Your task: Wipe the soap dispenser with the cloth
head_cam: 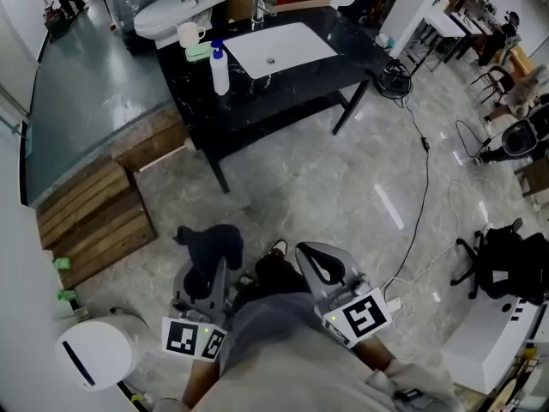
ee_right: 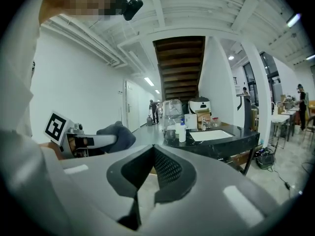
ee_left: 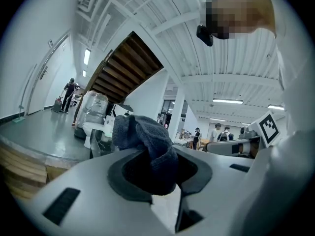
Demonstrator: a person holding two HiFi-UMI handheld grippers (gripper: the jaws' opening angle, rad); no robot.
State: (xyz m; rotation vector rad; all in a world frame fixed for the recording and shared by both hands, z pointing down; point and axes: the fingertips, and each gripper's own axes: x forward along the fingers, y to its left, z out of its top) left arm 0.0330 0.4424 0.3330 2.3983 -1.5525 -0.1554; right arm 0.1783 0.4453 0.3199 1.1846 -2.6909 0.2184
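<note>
The soap dispenser [head_cam: 220, 69], a white bottle with a blue pump, stands on the front left of the black counter [head_cam: 296, 88], beside the white sink [head_cam: 279, 48]. It also shows far off in the right gripper view, where the soap dispenser [ee_right: 182, 131] stands on the counter. A dark blue cloth [head_cam: 211, 245] is bunched in my left gripper [head_cam: 204, 275], which is shut on it well short of the counter. The cloth [ee_left: 147, 149] fills the jaws of the left gripper [ee_left: 152, 167]. My right gripper [head_cam: 312, 263] is shut with nothing in it, its pads [ee_right: 165, 166] pressed together.
A mug [head_cam: 189, 34] and a green item [head_cam: 198, 51] sit behind the dispenser, a faucet [head_cam: 257, 9] by the sink. A toilet [head_cam: 167, 12] stands at the back left, a wooden step [head_cam: 94, 217] at the left, a white round bin [head_cam: 94, 350] near me. A cable [head_cam: 422, 178] crosses the floor at the right.
</note>
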